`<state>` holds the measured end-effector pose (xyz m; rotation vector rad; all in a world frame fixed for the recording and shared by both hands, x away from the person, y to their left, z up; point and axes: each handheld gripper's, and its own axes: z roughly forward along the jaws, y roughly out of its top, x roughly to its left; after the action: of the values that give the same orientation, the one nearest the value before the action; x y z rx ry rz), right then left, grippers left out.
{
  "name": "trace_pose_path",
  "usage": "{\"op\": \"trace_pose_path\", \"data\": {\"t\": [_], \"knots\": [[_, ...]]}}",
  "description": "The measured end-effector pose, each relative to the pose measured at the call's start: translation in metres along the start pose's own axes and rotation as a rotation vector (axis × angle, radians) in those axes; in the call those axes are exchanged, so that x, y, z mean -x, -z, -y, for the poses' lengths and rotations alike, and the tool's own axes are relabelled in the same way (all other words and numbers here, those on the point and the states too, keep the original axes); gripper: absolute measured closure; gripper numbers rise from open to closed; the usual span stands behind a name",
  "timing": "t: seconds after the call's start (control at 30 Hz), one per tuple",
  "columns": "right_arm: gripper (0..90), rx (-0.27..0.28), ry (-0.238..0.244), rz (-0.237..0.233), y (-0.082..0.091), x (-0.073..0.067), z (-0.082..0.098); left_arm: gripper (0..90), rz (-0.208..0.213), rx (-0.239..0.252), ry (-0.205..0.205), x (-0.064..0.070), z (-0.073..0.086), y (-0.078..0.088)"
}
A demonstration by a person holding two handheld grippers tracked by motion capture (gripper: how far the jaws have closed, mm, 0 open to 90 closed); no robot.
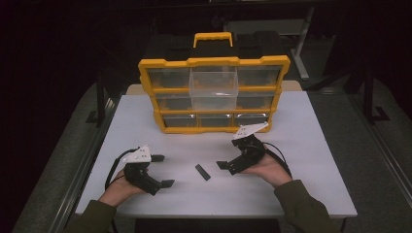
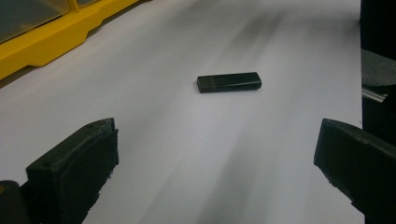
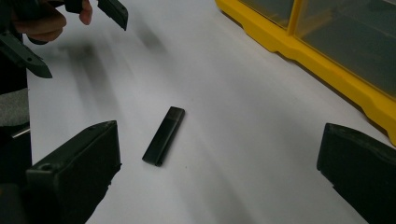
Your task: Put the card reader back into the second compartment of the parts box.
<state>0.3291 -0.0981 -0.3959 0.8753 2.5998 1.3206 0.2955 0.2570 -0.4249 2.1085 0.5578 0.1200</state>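
While both grippers rest low near the table's (image 1: 311, 145) front edge, a small black bar (image 1: 202, 172) lies flat between them, touching neither. Left gripper (image 1: 162, 171) jaws stand wide apart; right gripper (image 1: 228, 153) jaws likewise gape. Behind, a yellow drawer organizer (image 1: 214, 62) stands along the back edge.

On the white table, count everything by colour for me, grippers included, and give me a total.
Black: 3, namely the small flat black rectangular stick, the left gripper and the right gripper
Yellow: 1, the yellow plastic organiser case with clear drawers
Total: 4
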Motion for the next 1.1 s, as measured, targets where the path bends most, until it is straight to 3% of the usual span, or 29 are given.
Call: {"op": "trace_pose_path", "data": {"t": [0.5,1.1], "knots": [[0.0,-0.005,0.03,-0.029,-0.016,-0.008,-0.017,0.0,-0.001,0.006,0.004,-0.001,0.0,0.0],[0.0,-0.019,0.057,-0.022,-0.03,-0.017,-0.034,0.0,0.006,0.007,0.007,-0.001,0.0,0.001]]}}
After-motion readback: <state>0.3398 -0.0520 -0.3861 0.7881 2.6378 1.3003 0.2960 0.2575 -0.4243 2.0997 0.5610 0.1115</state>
